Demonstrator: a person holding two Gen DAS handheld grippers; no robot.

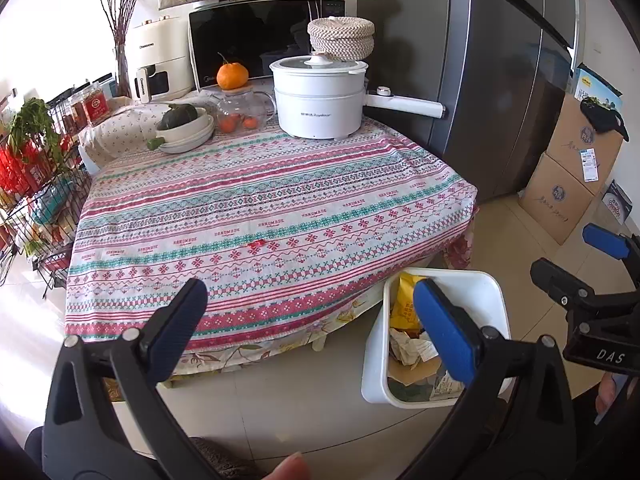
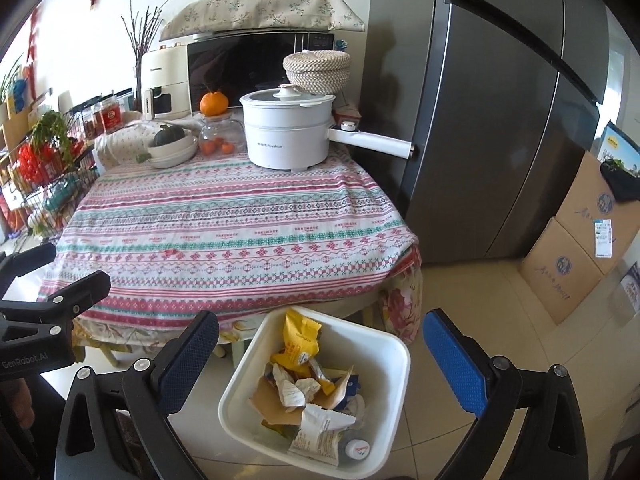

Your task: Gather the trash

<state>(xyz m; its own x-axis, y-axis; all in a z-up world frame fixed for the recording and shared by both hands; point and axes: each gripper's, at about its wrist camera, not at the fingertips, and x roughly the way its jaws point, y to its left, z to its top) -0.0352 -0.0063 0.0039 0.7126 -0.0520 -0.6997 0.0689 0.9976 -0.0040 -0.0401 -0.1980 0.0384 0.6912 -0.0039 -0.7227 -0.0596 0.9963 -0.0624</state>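
Note:
A white trash bin [image 2: 394, 350] stands on the floor by the table's near corner, filled with a yellow wrapper [image 2: 299, 340], crumpled paper [image 2: 294, 390] and a bottle cap [image 2: 358, 449]. It also shows in the left wrist view [image 1: 494, 292]. My right gripper [image 2: 320, 364] is open and empty, held above the bin. My left gripper [image 1: 312, 326] is open and empty, over the table's front edge. A small red scrap [image 1: 255, 244] lies on the patterned tablecloth [image 1: 256, 200]; it shows in the right wrist view [image 2: 171, 253] too.
At the table's back stand a white electric pot [image 1: 318, 98], a glass jar with an orange on it [image 1: 238, 110], stacked bowls [image 1: 186, 130] and a microwave [image 1: 256, 42]. A grey fridge [image 1: 500, 80] and cardboard boxes [image 1: 568, 176] are on the right, a wire rack [image 1: 36, 184] on the left.

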